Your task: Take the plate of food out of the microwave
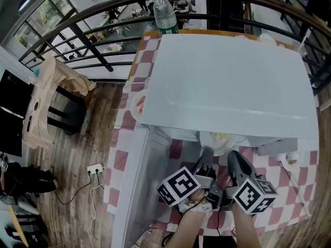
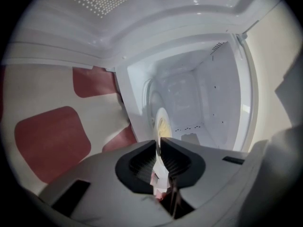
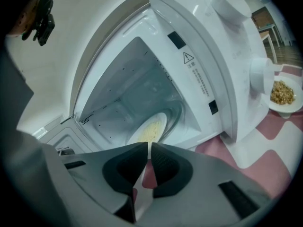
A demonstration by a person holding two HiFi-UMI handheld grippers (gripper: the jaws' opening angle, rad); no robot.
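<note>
A white microwave (image 1: 227, 81) stands on a red-and-white checked table, its door (image 1: 137, 185) swung open to the left. A white plate of yellowish food (image 1: 220, 137) lies in the cavity's mouth. In the left gripper view the plate (image 2: 162, 123) shows edge-on, and my left gripper (image 2: 158, 143) is shut on its near rim. The right gripper view shows the plate (image 3: 150, 128) on the cavity floor, with my right gripper (image 3: 148, 145) shut on the rim as well. In the head view the left gripper (image 1: 207, 155) and right gripper (image 1: 234, 158) sit side by side under the microwave's front edge.
A water bottle (image 1: 164, 12) stands behind the microwave. A second plate (image 1: 138, 106) peeks out at the microwave's left side, and a bowl of food (image 3: 283, 94) sits on the cloth beyond the door. Dark railing runs behind the table; a power strip (image 1: 94, 168) lies on the wooden floor.
</note>
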